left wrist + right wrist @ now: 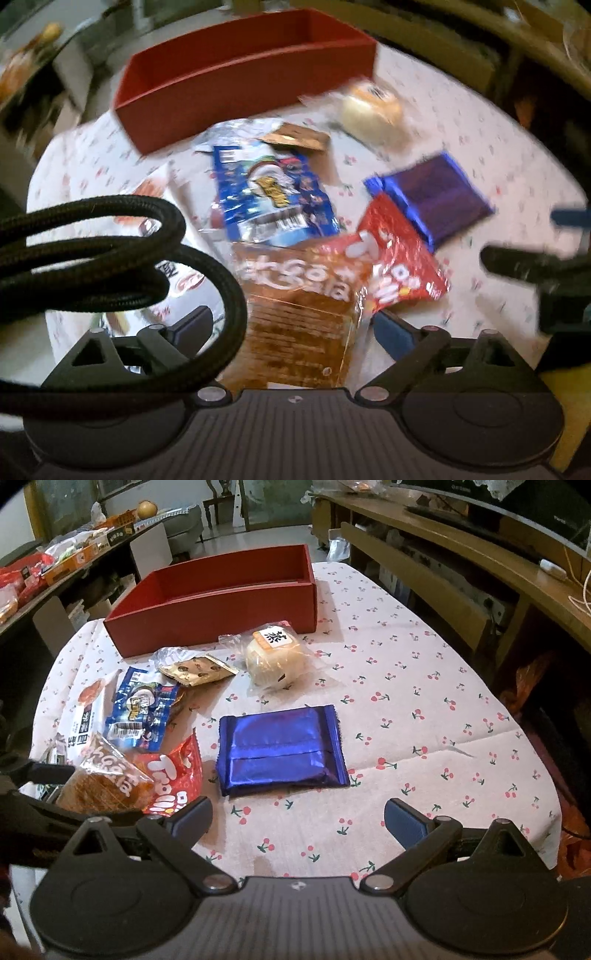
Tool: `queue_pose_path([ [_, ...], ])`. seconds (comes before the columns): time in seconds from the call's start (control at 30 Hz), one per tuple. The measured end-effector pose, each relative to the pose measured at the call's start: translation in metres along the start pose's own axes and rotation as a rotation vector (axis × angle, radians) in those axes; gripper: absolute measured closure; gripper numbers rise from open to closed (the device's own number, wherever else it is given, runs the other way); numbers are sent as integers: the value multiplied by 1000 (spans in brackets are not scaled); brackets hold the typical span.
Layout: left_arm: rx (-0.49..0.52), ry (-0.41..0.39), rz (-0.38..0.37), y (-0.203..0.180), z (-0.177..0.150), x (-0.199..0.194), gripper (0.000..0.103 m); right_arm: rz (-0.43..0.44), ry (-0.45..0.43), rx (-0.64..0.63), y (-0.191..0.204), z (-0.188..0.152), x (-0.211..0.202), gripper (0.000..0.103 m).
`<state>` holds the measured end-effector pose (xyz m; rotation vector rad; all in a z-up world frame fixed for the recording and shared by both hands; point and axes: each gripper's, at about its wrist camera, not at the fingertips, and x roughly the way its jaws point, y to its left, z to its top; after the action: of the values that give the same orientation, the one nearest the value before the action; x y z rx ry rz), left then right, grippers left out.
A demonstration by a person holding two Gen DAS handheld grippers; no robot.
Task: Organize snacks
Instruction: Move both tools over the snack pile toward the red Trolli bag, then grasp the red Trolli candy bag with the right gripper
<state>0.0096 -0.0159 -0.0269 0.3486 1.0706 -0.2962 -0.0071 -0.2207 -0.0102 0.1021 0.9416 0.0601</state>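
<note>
- The snacks lay scattered on the counter, which was covered by a white cloth printed with cherries.
- An orange-brown wafer pack sat between the widely parted jaws of the left hand-held gripper; the pads did not visibly press on it, though that view was blurred.
- A red Trolli gummy bag lay just beyond that gripper's right finger, touching the wafer pack and overlapping a corner of the purple foil packet.
- A blue-and-white snack bag lay straight ahead of the left hand-held gripper, beyond the wafer pack, with a small gold-brown sachet farther on.
- A white packet with red print lay off to the left hand-held gripper's left side, partly under a black braided cable.
- The right hand-held gripper stood open with nothing between its blue pads, hovering over bare cloth.
- The purple foil packet lay flat just ahead of the right hand-held gripper.
- A steamed bun in clear wrap sat farther ahead, near the box's front wall.
- An open red box stood farthest from both hand-held grippers, with no snacks visible inside.
- A side bench far to the left carried more packaged food.
</note>
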Motion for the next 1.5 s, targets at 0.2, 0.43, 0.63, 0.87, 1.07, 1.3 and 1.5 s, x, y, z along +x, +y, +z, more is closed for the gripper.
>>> queue_pose_path([
  [0.2, 33, 33, -34, 5, -1, 10, 10, 17, 5, -15, 0, 2, 1, 0],
  [0.43, -101, 31, -151, 31, -11, -4, 44, 127, -44, -385, 35, 12, -7, 8],
  [0.63, -196, 32, -195, 52, -17, -13, 54, 280, -24, -856, 79, 29, 9, 9],
  [0.87, -299, 56, -266, 71, -23, -7, 42, 436, 158, -1077, 120, 31, 65, 23],
  [1.07, -334, 62, -327, 74, -21, -1, 15, 451, 243, -977, 115, 31, 69, 42],
  [1.3, -317, 54, -292, 69, -19, -1, 22, 376, 248, -811, 97, 27, 57, 49],
  [1.5, -287, 52, -211, 66, -18, -2, 49, 343, 242, -638, 66, 23, 46, 50],
])
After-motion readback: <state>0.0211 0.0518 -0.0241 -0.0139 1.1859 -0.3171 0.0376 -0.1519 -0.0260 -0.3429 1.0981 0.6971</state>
